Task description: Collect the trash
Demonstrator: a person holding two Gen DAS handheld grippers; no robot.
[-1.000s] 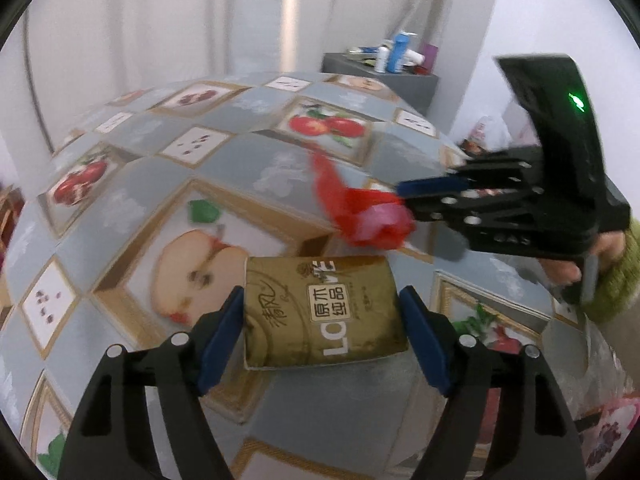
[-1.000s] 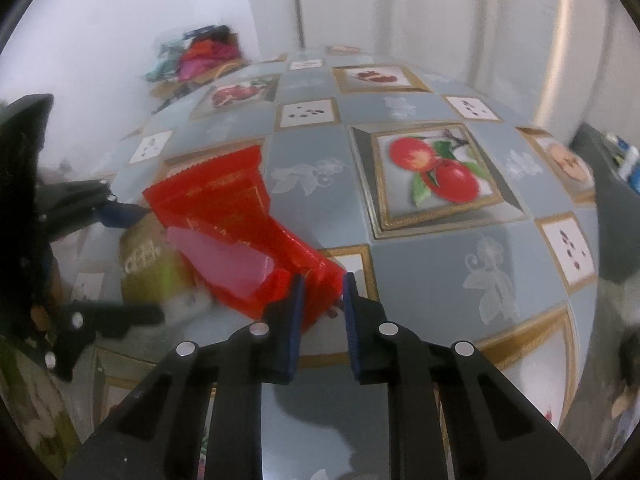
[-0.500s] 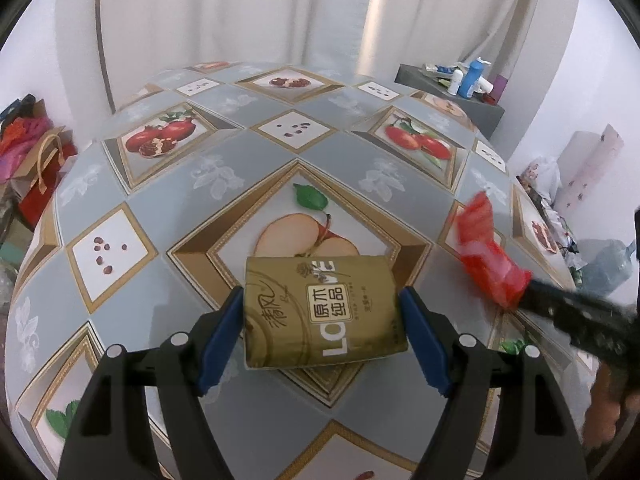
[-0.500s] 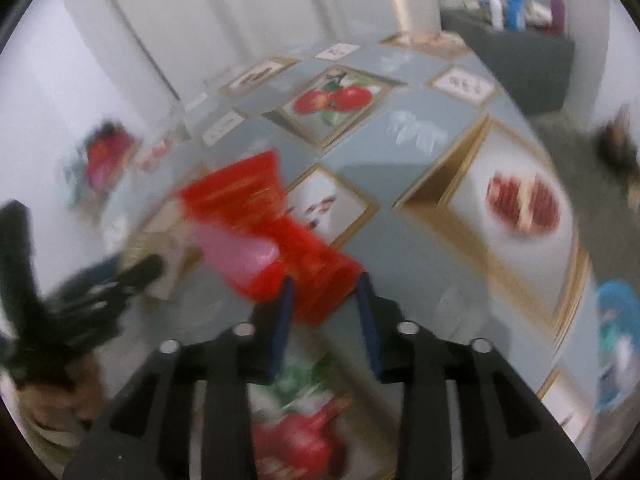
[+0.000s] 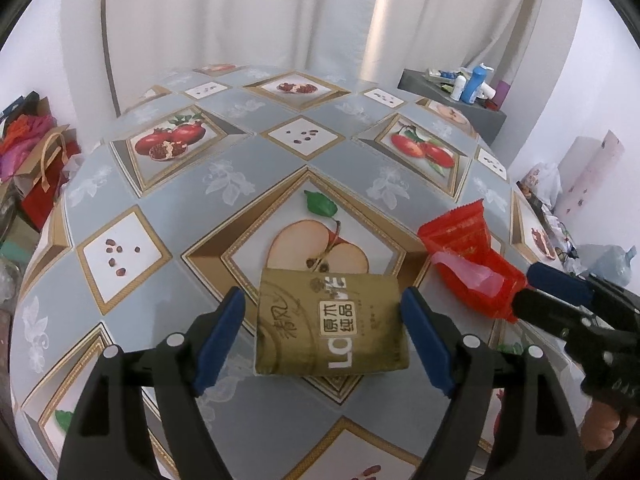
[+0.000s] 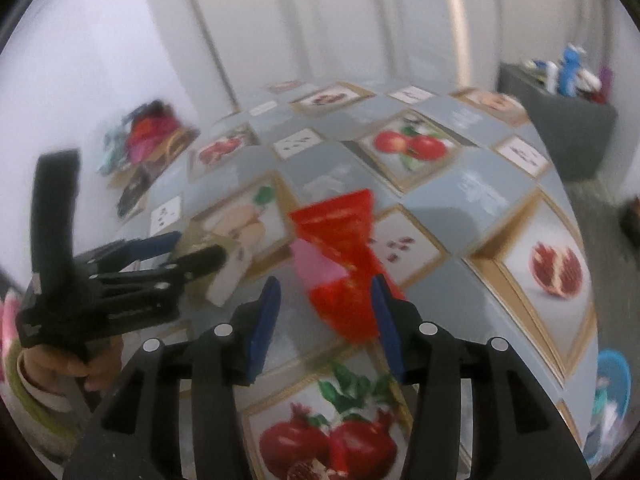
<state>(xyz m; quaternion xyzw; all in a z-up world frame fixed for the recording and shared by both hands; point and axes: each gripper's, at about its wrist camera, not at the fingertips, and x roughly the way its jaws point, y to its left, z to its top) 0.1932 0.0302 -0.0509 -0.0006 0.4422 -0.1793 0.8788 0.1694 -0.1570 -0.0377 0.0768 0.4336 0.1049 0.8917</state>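
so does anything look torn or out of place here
Yes: the red wrapper between the right gripper's just-opened jaws is torn open, with a pink flap sticking out. The gold packet looks whole.

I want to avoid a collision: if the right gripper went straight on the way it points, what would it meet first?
The red wrapper, already between the right gripper's just-opened jaws. Past it comes the tablecloth; depth is blurred, so this is a guess.

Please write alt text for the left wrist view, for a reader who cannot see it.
A gold-brown tissue pack sits between the blue-padded fingers of the left gripper, above a table covered in a grey fruit-print cloth. At right, the right gripper reaches a crumpled red plastic wrapper. White curtains hang behind.
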